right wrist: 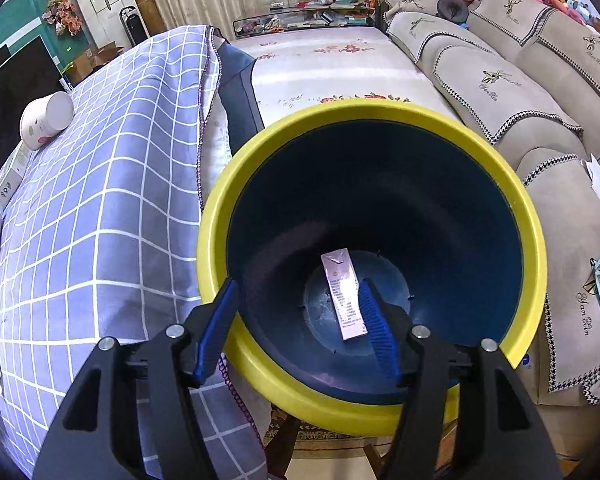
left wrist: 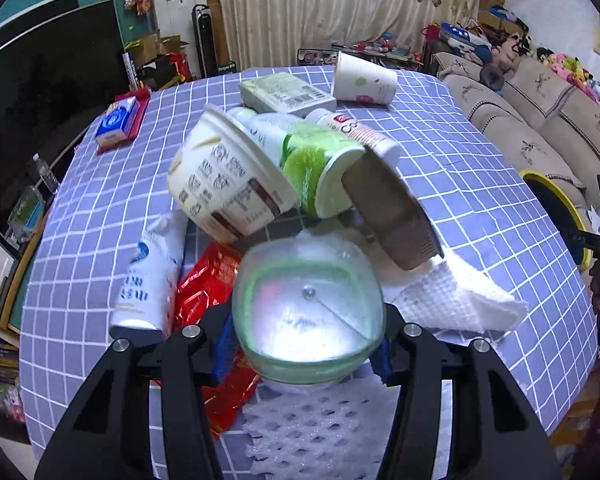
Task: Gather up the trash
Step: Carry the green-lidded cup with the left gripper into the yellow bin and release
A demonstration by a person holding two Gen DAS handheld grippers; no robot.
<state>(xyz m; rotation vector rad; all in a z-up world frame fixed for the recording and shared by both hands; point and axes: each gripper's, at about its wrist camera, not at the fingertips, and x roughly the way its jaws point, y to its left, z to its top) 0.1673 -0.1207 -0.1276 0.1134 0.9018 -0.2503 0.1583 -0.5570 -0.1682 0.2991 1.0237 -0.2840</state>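
My left gripper (left wrist: 306, 350) is shut on a clear green-tinted plastic bottle (left wrist: 307, 308), seen bottom-on, above a trash pile on the checked tablecloth (left wrist: 480, 152). The pile holds a cream instant-noodle cup (left wrist: 228, 184), a green-labelled bottle (left wrist: 312, 160), a brown paper cup (left wrist: 392, 216), a white bottle (left wrist: 150, 280), a red wrapper (left wrist: 208, 292), a paper towel (left wrist: 456, 296) and white foam netting (left wrist: 312, 428). My right gripper (right wrist: 296, 328) is open and empty over the blue bin with a yellow rim (right wrist: 534, 232). A pale carton strip (right wrist: 344, 294) lies on the bin's bottom.
A paper cup (left wrist: 362, 80), a flat box (left wrist: 286, 94) and a blue pack on a red tray (left wrist: 118, 122) lie at the table's far side. The bin (left wrist: 556, 208) stands off the table's right edge, beside a beige sofa (right wrist: 500, 76). The paper cup also shows in the right wrist view (right wrist: 46, 118).
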